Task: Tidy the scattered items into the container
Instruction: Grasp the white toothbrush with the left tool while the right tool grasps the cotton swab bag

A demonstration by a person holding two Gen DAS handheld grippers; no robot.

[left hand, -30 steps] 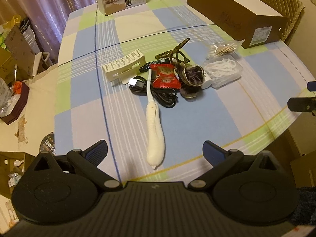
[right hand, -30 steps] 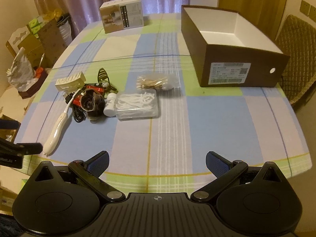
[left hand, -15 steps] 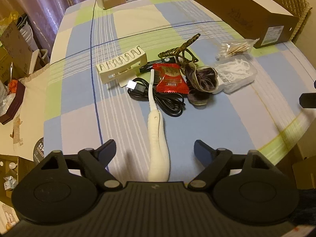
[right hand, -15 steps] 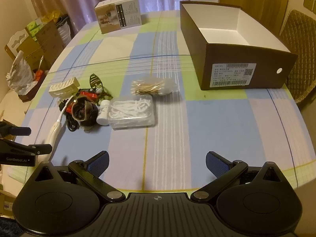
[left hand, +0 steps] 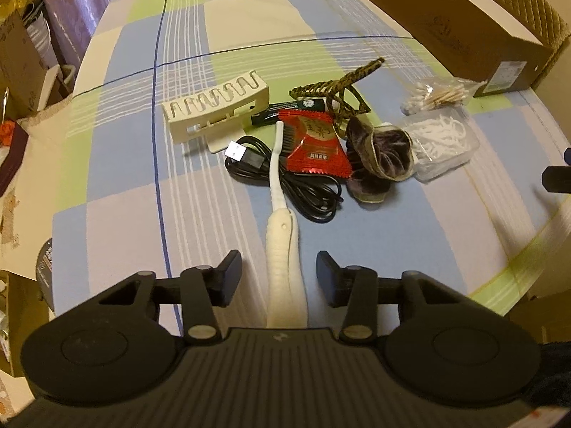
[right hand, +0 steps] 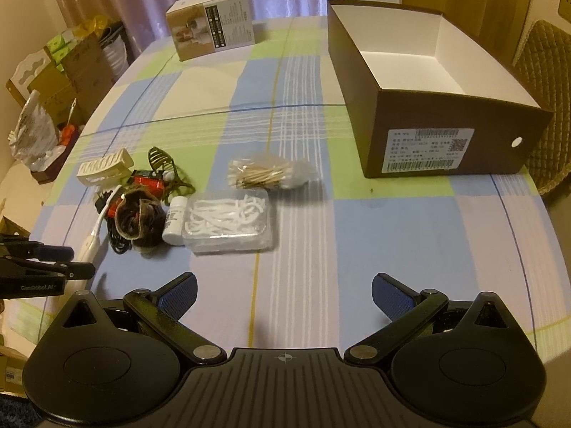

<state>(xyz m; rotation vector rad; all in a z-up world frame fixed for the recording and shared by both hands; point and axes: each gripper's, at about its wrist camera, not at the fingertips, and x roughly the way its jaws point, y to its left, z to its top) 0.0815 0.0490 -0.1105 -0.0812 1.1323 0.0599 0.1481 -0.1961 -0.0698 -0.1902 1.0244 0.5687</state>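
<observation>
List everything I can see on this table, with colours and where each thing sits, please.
Razor: one, white, between the left gripper's fingers.
Cable: one, black, under the razor's neck.
Packet: one, red, on the pile.
Rack: one, cream, left of the pile.
Scrunchie: one, brown, beside the packet.
Floss picks tub: one, clear, centre.
Cotton swabs bag: one, behind the tub.
Box: one, brown, empty, right.
Left gripper: open.
Right gripper: open.

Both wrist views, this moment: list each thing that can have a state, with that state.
left gripper: open, fingers either side of the white handle, not touching
white handled tool: lying flat on the table
right gripper: open, holding nothing
brown box: open-topped, visible interior empty
clear floss-pick case: lid shut
USB cable: coiled, unplugged
</observation>
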